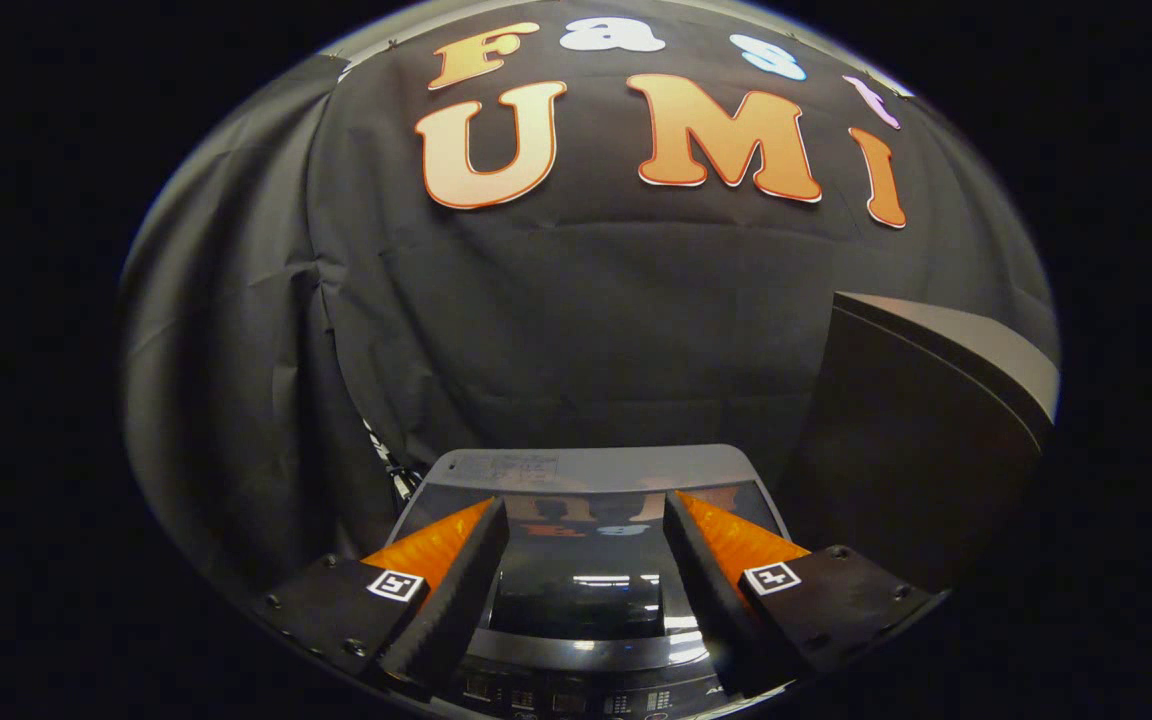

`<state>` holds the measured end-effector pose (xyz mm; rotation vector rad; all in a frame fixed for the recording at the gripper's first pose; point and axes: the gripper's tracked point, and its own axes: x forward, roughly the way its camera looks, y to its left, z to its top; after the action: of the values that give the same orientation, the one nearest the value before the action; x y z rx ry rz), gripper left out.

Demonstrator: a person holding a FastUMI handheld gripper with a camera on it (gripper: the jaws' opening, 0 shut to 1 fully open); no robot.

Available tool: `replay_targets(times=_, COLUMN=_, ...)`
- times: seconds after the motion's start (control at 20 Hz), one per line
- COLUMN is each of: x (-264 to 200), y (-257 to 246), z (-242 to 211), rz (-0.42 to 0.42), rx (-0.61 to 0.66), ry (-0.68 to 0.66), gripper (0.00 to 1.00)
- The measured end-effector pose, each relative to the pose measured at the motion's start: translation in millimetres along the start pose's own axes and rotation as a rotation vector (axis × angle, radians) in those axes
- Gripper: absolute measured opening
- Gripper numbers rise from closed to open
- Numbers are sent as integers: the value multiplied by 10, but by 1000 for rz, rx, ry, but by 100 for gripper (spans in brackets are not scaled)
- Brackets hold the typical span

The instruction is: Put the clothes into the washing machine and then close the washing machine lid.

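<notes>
Gripper view. Gripper [584,520] held above and in front of a top-loading washing machine [586,468], looking forward over it toward the black cloth wall [576,320]. Fingers spread wide apart, nothing between them and nothing gripped; the gap shows straight down onto the machine's top.

Washing machine lid [578,590]: lying flat and shut, dark glossy panel reflecting overhead lights. It sits between the two fingers and just ahead of them, below the tips. The grey rear deck of the machine runs beyond the fingertips. A strip of control buttons [576,700] lies along the machine's near edge, under the finger bases.

To the right of the machine and beyond the right finger stands a dark boxy object [921,440] with a lighter grey top edge, tilted in this lens; cannot tell what it is.

Count: one washing machine, one lid, one dark box, two fingers, one square marker [395,585] on the left finger mount and one [772,577] on the right.
</notes>
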<state>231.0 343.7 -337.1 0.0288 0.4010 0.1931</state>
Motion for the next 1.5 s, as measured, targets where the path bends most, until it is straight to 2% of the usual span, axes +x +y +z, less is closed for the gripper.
replay_targets(times=0.15, x=-70, y=2, z=80, rz=6, rx=-12, ry=-2, gripper=100)
replay_targets(times=0.3, x=-321, y=2, z=382, rz=7, rx=-21, ry=-29, gripper=100)
replay_targets(times=0.5, x=-1099, y=-184, z=983, rz=10, rx=-46, ry=-116, gripper=100)
replay_targets(times=0.7, x=-1900, y=-707, z=1503, rz=-30, rx=-8, ry=-208, gripper=97)
replay_targets(times=0.85, x=-2521, y=-1294, z=1774, rz=-118, rx=22, ry=-273, gripper=97)
replay_targets(times=1.05, x=-3194, y=-2011, z=2051, rz=-207, rx=-20, ry=-339, gripper=98)
replay_targets(times=1.2, x=-3599, y=-2374, z=2213, rz=-213, rx=3, ry=-397, gripper=98)
replay_targets(times=1.5, x=-3945, y=-2832, z=2346, rz=-198, rx=8, ry=-438, gripper=98)
